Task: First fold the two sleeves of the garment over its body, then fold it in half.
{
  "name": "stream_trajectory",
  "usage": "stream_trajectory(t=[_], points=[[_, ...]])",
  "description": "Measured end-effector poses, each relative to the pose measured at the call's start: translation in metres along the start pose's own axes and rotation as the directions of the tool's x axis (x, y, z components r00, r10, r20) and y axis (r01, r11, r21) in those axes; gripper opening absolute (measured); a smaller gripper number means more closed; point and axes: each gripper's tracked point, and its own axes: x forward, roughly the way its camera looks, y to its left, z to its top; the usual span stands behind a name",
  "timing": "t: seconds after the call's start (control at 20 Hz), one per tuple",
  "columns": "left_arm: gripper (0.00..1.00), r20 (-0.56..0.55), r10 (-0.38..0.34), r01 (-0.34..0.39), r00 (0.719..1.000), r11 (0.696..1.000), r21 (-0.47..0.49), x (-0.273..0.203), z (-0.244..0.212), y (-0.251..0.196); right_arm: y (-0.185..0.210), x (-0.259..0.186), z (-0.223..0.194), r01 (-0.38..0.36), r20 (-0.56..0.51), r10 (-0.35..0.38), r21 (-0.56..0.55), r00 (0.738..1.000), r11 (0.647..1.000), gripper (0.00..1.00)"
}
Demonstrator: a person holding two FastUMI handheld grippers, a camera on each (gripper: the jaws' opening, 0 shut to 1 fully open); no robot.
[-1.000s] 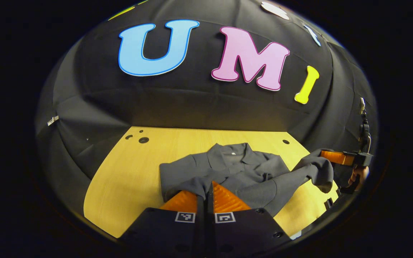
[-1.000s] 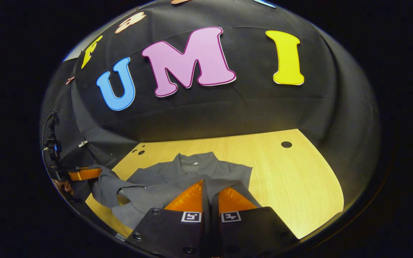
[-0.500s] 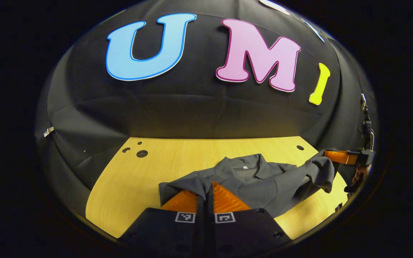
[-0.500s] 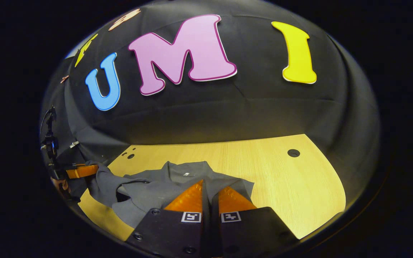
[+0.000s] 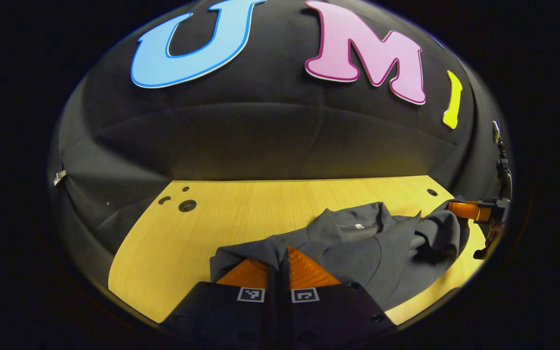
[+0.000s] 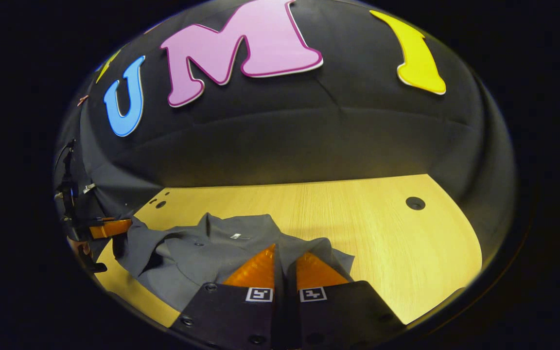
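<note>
The worktop (image 5: 173,243) carries the garment (image 5: 358,248) at 5 o'clock in the left gripper view. Left gripper (image 5: 278,257) and right gripper (image 6: 282,260) each pinch a fold of it, fingers closed. Best laid forward level, edges matched.

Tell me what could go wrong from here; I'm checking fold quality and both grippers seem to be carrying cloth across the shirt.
1. Both the left gripper and right gripper pinch only a thin edge of the grey garment; it could slip out mid-fold.
2. The cloth at the left gripper hangs bunched, so that side may land creased.
3. The collar sits askew on the table; the half-fold may come out crooked.
</note>
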Motion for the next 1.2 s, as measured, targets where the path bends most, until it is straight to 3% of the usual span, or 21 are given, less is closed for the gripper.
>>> stream_trajectory(t=[0.4, 0.5, 0.55, 0.65, 0.7, 0.85, 0.9, 0.95, 1.1, 1.2], points=[[0.11, -0.061, 0.049, -0.045, 0.997, 0.997, 0.064, 0.048, -0.028, 0.001, -0.015, 0.039, -0.038, 0.047, -0.068, -0.048, -0.005, 0.997, 0.999, 0.09], [0.19, -0.096, 0.068, -0.063, 0.993, 0.997, 0.052, 0.054, -0.042, 0.004, -0.016, 0.042, -0.045, 0.055, -0.094, -0.052, 0.022, 0.994, 0.998, 0.19], [0.27, -0.111, 0.067, -0.062, 0.992, 0.997, 0.043, 0.053, -0.049, 0.004, -0.016, 0.044, -0.052, 0.053, -0.111, -0.049, 0.035, 0.993, 0.998, 0.14], [0.43, -0.113, 0.084, -0.08, 0.99, 0.996, 0.046, 0.051, -0.055, 0.009, -0.019, 0.041, -0.053, 0.064, -0.121, -0.06, 0.03, 0.991, 0.998, 0.39], [0.51, -0.113, 0.086, -0.081, 0.99, 0.996, 0.047, 0.049, -0.055, 0.011, -0.02, 0.039, -0.052, 0.068, -0.118, -0.065, 0.024, 0.991, 0.997, 0.61], [0.78, -0.115, 0.085, -0.082, 0.99, 0.996, 0.029, 0.042, -0.056, 0.016, -0.02, 0.029, -0.046, 0.075, -0.102, -0.073, 0.021, 0.992, 0.997, 0.72], [0.87, -0.11, 0.079, -0.078, 0.991, 0.997, 0.016, 0.038, -0.053, 0.015, -0.019, 0.024, -0.042, 0.071, -0.093, -0.068, 0.03, 0.993, 0.997, 0.82], [0.97, -0.103, 0.069, -0.069, 0.992, 0.998, 0.003, 0.032, -0.051, 0.014, -0.017, 0.018, -0.038, 0.069, -0.085, -0.065, 0.04, 0.994, 0.997, 0.86], [0.96, -0.08, 0.059, -0.06, 0.995, 0.998, 0.001, 0.012, -0.042, 0.012, -0.013, -0.003, -0.023, 0.072, -0.052, -0.069, 0.052, 0.996, 0.996, 0.97], [0.96, -0.061, 0.037, -0.037, 0.997, 0.999, 0.003, -0.007, -0.034, 0.006, -0.007, -0.021, -0.011, 0.068, -0.028, -0.067, 0.055, 0.997, 0.996, 0.98]])
